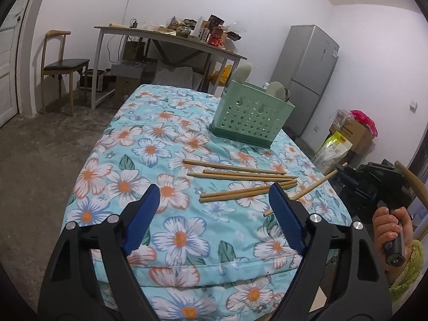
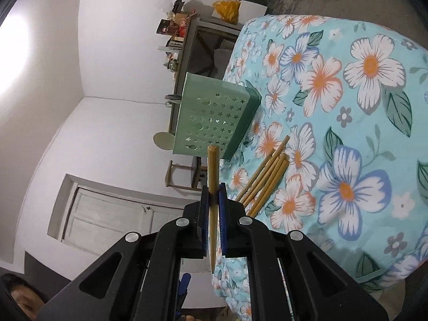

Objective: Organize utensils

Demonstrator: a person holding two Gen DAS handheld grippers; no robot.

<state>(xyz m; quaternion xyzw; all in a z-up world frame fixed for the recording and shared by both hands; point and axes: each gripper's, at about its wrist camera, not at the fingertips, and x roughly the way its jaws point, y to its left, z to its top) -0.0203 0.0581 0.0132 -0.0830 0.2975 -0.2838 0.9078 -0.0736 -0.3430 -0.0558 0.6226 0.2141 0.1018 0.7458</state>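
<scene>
Your right gripper [image 2: 213, 191] is pinched tight on a single chopstick [image 2: 213, 187], blue pads squeezing it about halfway along. The blunt end pokes out past the fingertips and the pointed end runs back toward the handle. In the left wrist view you can see that same stick sticking out from the right gripper [image 1: 345, 172] at the right edge, angled down over the tablecloth [image 1: 149, 165], with your hand [image 1: 393, 230] wrapped around the grip. The right wrist view is rolled over sideways, so the table looks like it runs up the right side.

Your left gripper [image 1: 214, 198] has its jaws spread wide with nothing between them, just hovering over the near part of the floral cloth and tilted down a bit. It isn't touching anything.

The rest of the chopsticks [image 1: 240, 180] are lying loose in a rough bundle on the cloth, just past your left fingertips, between you and the green holder [image 1: 251, 115]. That holder is a mint plastic basket with star cutouts standing upright further back on the table. A couple of pale spoon-like utensils [image 1: 242, 72] stick up out of it, one at each end; can't tell what else is inside.
</scene>
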